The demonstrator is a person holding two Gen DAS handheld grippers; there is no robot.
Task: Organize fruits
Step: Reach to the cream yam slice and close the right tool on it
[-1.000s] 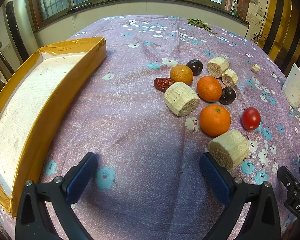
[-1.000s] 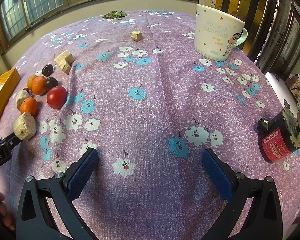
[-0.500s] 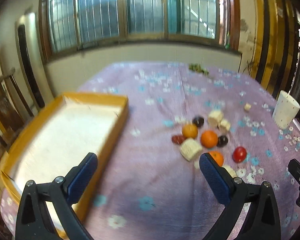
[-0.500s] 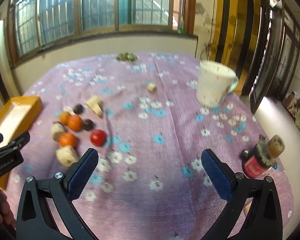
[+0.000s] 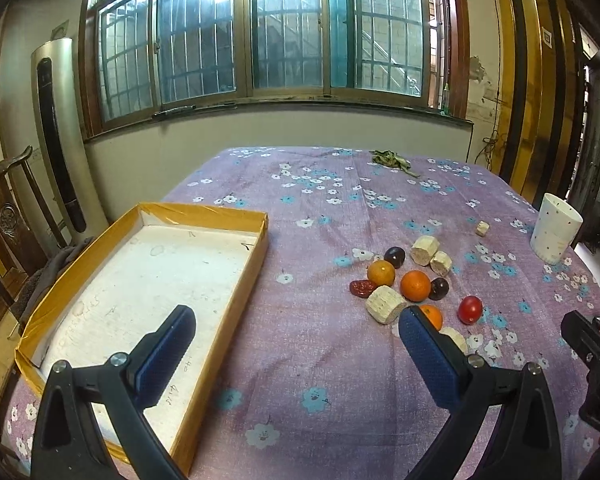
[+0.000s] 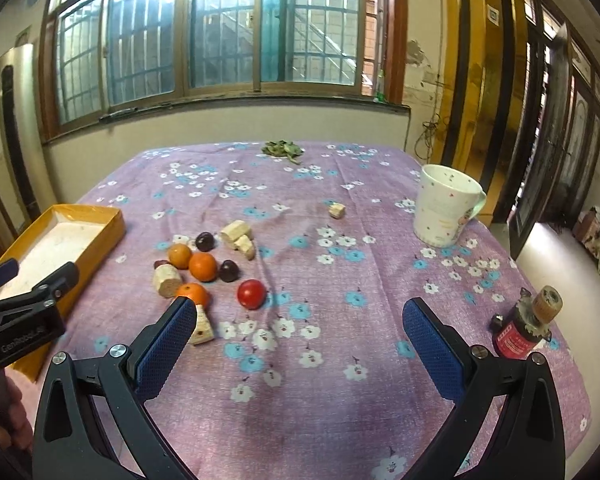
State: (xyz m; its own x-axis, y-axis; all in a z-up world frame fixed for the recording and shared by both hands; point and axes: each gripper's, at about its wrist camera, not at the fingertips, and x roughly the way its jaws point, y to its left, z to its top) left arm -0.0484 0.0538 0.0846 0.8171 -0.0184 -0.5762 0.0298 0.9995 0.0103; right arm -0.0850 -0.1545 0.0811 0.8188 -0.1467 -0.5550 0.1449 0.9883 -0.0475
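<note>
Left wrist: left gripper [image 5: 296, 344] jaws wide, empty above tablecloth [image 5: 320, 360]. Right gripper [image 6: 300, 338] likewise.

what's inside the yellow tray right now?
No fruit shows in the yellow tray: only its bare white floor with faint scribbles. The left gripper finger covers part of the near end, so that patch is unseen.
</note>
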